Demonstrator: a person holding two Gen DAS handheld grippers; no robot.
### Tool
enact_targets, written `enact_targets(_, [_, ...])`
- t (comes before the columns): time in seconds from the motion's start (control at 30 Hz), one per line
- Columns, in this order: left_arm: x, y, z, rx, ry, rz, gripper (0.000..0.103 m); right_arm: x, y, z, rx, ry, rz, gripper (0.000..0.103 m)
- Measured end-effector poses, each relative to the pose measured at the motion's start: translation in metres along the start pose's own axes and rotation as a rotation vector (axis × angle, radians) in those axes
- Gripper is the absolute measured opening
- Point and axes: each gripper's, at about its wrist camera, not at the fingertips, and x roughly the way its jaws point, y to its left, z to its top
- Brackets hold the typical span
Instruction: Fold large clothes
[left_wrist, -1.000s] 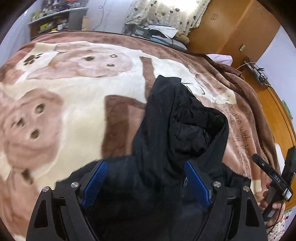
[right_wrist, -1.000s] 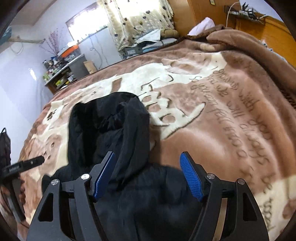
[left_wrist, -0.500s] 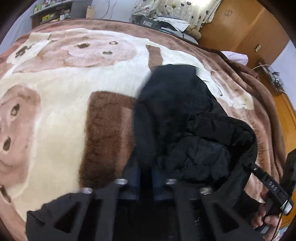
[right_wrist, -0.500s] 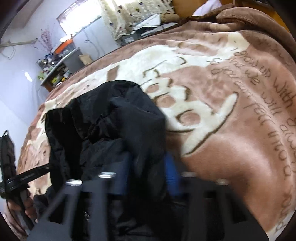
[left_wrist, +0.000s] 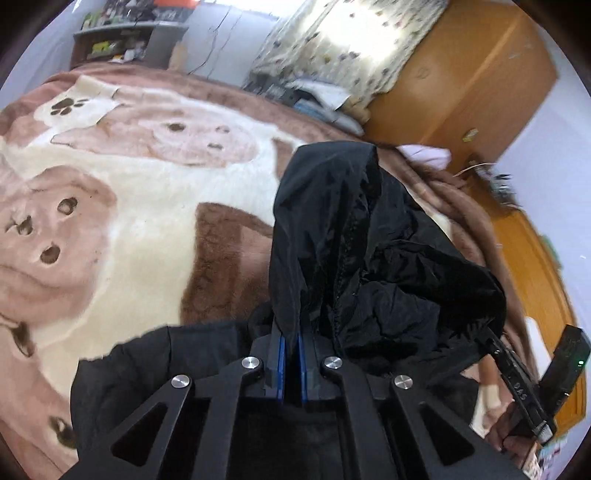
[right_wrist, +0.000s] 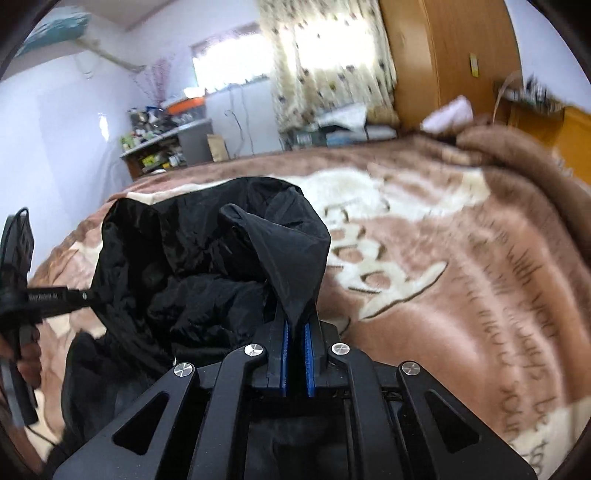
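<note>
Bed covered by a plush brown-and-cream blanket (left_wrist: 147, 192) printed with bear faces, a paw mark and brown lettering. Pale lilac painted walls (right_wrist: 66, 140). Window hung with a cream curtain (right_wrist: 325, 70) patterned with small dark hearts, daylight admitted through it. Tall orange-brown wooden wardrobe (left_wrist: 458, 81) set beside the curtain. Grey shelf unit (right_wrist: 166, 147) crowded with small items against the far wall. Pale pillow (left_wrist: 428, 155) laid at the blanket's far edge.

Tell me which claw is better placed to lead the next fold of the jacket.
Neither clearly; both are needed. The left claw and right claw are each shut on a pinch of the black jacket, holding it up over the blanket. They should probably move together.
</note>
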Motion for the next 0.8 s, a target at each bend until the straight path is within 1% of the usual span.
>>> enact_targets(0.07, [-0.013,0.006,-0.019,-0.001,0.006,-0.013,0.005,-0.018,0.006,-0.014,-0.031,-0.021,-0.002,0.007])
enact_targets(0.13, [-0.020,0.013,-0.031,-0.024,0.017,-0.026,0.005,-0.032,0.008,-0.034,-0.054,-0.017,-0.015,0.007])
enact_targets(0.17, [-0.023,0.020,-0.038,-0.050,0.028,-0.050,0.005,-0.036,0.008,-0.042,-0.057,-0.012,-0.018,0.007])
enact_targets(0.23, [-0.025,0.031,-0.047,-0.090,0.031,-0.048,0.005,-0.041,0.005,-0.059,-0.046,0.014,-0.022,0.007])
enact_targets(0.3, [-0.028,0.046,-0.059,-0.167,0.041,-0.081,0.005,-0.044,-0.001,-0.074,-0.011,0.034,-0.018,0.007])
enact_targets(0.33, [-0.030,0.053,-0.065,-0.198,0.036,-0.081,0.005,-0.045,-0.005,-0.081,0.015,0.047,-0.013,0.007])
enact_targets(0.4, [-0.033,0.061,-0.073,-0.216,0.039,-0.061,0.006,-0.046,-0.012,-0.092,0.064,0.071,-0.016,0.007])
enact_targets(0.43, [-0.036,0.068,-0.079,-0.241,0.044,-0.021,0.005,-0.045,-0.017,-0.097,0.098,0.089,-0.013,0.006])
enact_targets(0.47, [-0.038,0.071,-0.081,-0.250,0.048,-0.021,0.005,-0.045,-0.021,-0.100,0.117,0.099,-0.021,0.006])
enact_targets(0.53, [-0.044,0.074,-0.084,-0.244,0.054,-0.002,0.005,-0.042,-0.025,-0.106,0.123,0.125,-0.034,0.002])
enact_targets(0.57, [-0.050,0.073,-0.084,-0.230,0.047,0.023,0.005,-0.042,-0.027,-0.108,0.125,0.131,-0.043,0.002])
enact_targets(0.67, [-0.068,0.068,-0.072,-0.212,0.010,0.024,0.006,-0.040,-0.041,-0.114,0.180,0.158,-0.059,0.000])
enact_targets(0.7, [-0.074,0.064,-0.064,-0.201,-0.003,0.038,0.006,-0.039,-0.048,-0.116,0.216,0.162,-0.055,0.000])
enact_targets(0.77, [-0.086,0.055,-0.051,-0.174,-0.036,0.059,0.015,-0.040,-0.059,-0.119,0.273,0.169,-0.058,0.000])
enact_targets(0.8, [-0.090,0.046,-0.041,-0.150,-0.055,0.054,0.031,-0.044,-0.064,-0.117,0.303,0.158,-0.060,0.000])
